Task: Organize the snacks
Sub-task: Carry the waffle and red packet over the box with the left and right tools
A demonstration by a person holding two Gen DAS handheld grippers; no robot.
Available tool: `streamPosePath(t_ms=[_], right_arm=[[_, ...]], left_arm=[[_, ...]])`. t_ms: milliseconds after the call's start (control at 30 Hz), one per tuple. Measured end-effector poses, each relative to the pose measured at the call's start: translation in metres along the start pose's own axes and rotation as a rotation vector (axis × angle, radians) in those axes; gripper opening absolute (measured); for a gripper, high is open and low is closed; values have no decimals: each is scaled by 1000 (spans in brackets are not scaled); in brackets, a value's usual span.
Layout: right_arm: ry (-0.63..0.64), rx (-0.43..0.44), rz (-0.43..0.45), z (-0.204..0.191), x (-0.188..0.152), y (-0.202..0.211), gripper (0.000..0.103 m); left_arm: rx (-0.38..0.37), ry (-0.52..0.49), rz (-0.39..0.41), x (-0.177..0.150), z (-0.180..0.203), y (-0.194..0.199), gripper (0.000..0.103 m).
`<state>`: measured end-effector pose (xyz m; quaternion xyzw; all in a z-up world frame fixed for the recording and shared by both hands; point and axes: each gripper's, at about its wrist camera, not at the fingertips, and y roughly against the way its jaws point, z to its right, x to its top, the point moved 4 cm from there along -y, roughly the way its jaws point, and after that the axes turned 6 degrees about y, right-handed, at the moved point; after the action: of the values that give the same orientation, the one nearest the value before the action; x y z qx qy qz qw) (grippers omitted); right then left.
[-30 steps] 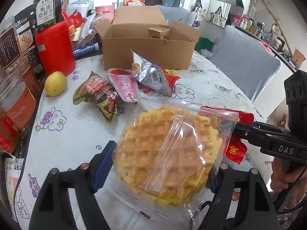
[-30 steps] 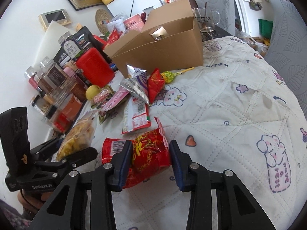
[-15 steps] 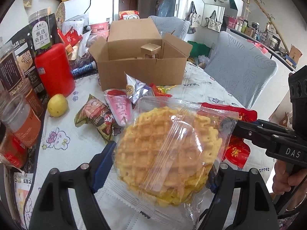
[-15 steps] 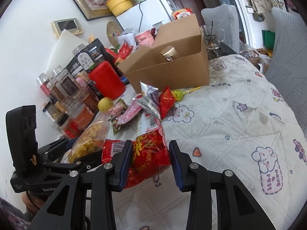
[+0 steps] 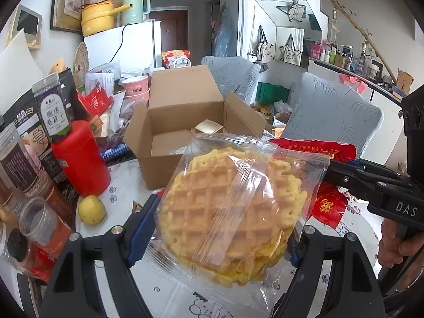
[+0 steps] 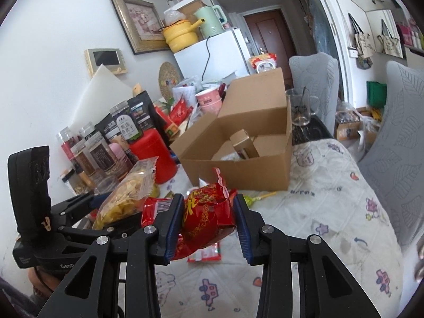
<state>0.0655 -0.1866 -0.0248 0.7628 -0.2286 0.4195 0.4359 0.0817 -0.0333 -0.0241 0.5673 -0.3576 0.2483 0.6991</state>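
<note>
Clear-wrapped waffle pack (image 5: pixel 228 206), one, pinched across its width between the left tongs (image 5: pixel 220 238), held above the surface (image 5: pixel 169 296). Red foil snack bag (image 6: pixel 205 217), one, pinched in the right tongs (image 6: pixel 208 222). Cardboard box (image 5: pixel 182 132), one, open, beyond both. "DAS" reads on the right tongs' body.

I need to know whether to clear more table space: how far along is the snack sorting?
Early on. Done: the cardboard box holds only a small gold carton. In hand: the left gripper grips the bagged waffles and the right gripper clamps a red snack packet, both lifted off the table and facing the box. Left: a white-and-red packet lies on the tablecloth; other loose snacks are hidden.
</note>
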Motion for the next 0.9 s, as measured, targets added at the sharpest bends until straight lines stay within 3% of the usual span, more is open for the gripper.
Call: streamPosePath(t_ms=[567,900], right_arm=[[81,-43,105,24,92,-41,37],[106,-73,107,46,119,-87,37]], left_arm=[[33,-49,82,92,-15,-47,80],[61,-77,68,119,-28,-96,80]])
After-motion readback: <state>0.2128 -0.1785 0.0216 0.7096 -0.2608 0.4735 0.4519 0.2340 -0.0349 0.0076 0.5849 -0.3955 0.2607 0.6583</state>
